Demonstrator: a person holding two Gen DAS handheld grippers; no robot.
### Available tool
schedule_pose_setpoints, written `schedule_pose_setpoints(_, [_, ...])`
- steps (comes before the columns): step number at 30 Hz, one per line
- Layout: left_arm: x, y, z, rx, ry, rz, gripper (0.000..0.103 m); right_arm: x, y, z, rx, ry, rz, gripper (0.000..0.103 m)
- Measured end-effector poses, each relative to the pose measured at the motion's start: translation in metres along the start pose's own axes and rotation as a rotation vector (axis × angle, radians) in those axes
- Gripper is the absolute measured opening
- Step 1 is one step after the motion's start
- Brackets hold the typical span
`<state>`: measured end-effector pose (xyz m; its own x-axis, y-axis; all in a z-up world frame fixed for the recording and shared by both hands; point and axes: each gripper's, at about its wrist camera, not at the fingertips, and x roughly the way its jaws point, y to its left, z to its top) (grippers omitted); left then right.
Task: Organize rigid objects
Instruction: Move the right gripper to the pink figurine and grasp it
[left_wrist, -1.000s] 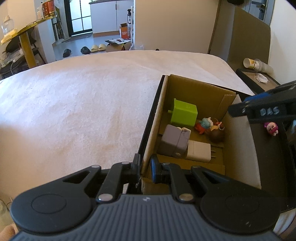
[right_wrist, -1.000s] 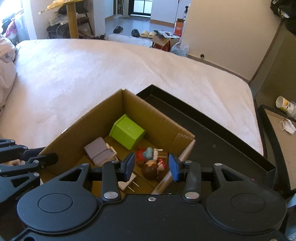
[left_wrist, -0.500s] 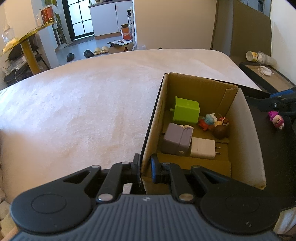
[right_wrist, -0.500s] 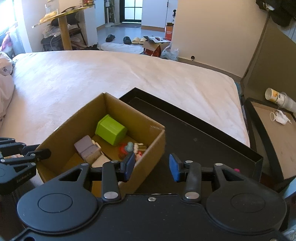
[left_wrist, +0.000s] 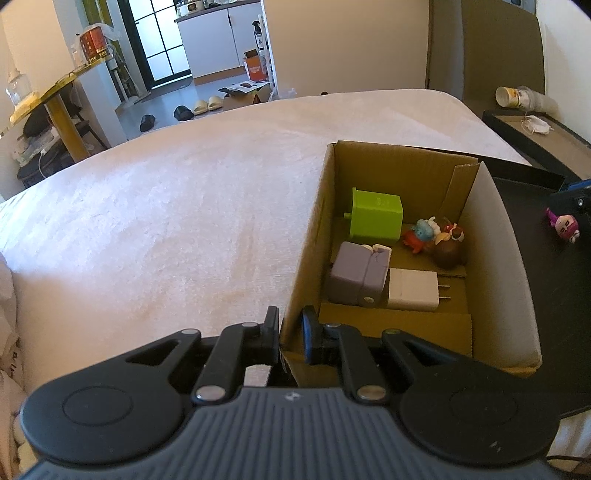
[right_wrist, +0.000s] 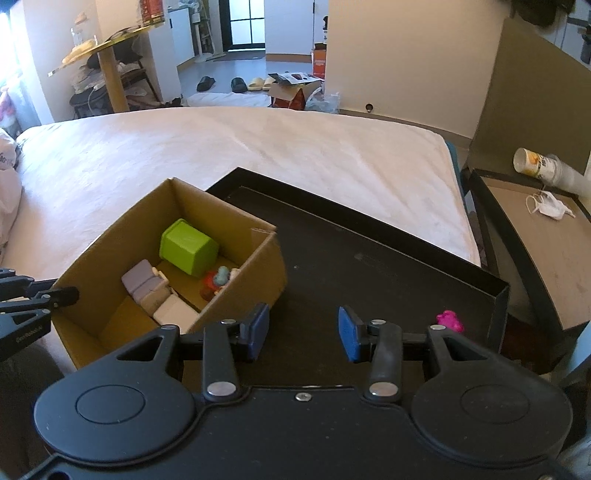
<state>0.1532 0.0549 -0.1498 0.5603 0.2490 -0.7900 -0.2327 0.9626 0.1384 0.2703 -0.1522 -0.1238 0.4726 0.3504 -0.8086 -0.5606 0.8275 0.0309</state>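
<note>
On the black tray (right_wrist: 388, 258), left gripper (left_wrist: 290, 330) pinches the brown cardboard box (left_wrist: 495, 280) wall — likely steadying it; right gripper (right_wrist: 302, 328) fingers spread, near the pink figurine (right_wrist: 448, 320).

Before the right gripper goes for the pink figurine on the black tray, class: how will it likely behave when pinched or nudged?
The pink figurine looks like small moulded plastic, so probably stiff and light. It lies on its side on the smooth black tray, so a nudge may slide it. Its lumpy shape could twist out of the open right gripper.
</note>
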Motion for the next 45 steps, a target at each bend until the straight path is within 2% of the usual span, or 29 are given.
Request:
schedule_pose_setpoints(12, [0.001,-0.008,0.000,0.038,0.005,0.045,0.013,0.005,-0.031,-0.019,0.045,-0.015,-0.002,0.050])
schedule_pose_setpoints(15, [0.000,-0.010,0.000,0.045,0.005,0.054,0.013,0.006,-0.043,-0.025,0.067,-0.039,-0.005,0.055])
schedule_pose_setpoints(22, [0.001,-0.012,0.001,0.058,0.007,0.067,0.013,0.012,-0.068,-0.036,0.124,-0.064,-0.032,0.057])
schedule_pose_setpoints(34, [0.002,-0.013,0.000,0.063,0.004,0.079,0.014,0.038,-0.107,-0.042,0.269,-0.050,-0.068,0.062])
schedule_pose_setpoints(45, [0.002,-0.013,0.001,0.061,0.002,0.082,0.014,0.066,-0.120,-0.042,0.270,-0.022,-0.148,0.062])
